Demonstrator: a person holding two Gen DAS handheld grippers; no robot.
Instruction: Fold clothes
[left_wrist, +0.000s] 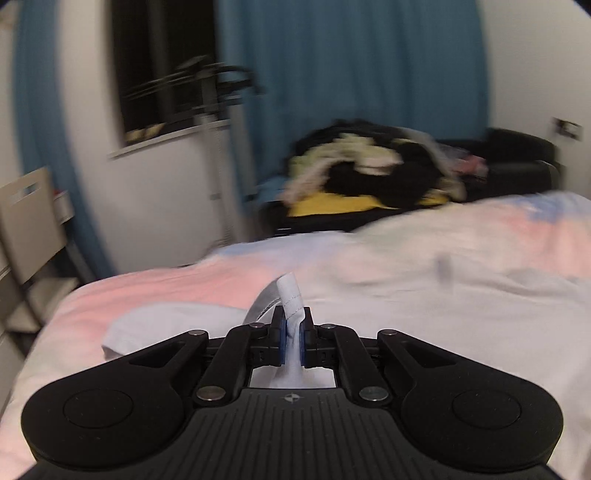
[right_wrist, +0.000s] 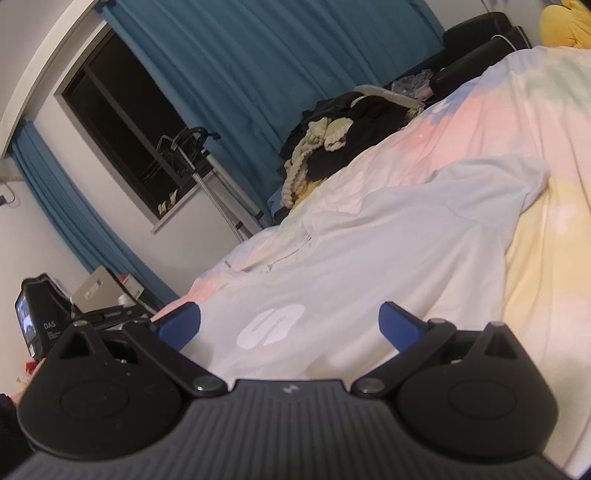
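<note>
A pale blue-white T-shirt with a white logo lies spread on the pastel bedspread. In the left wrist view my left gripper is shut on a hemmed edge of that T-shirt, which sticks up between the blue pads, the rest of the cloth trailing down to the left. In the right wrist view my right gripper is open just above the shirt near the logo, its blue fingertips wide apart with nothing pinched between them.
A pile of dark, yellow and cream clothes sits beyond the bed's far edge, also seen as the clothes pile. Blue curtains and a dark window are behind. A black device and boxes stand at the left.
</note>
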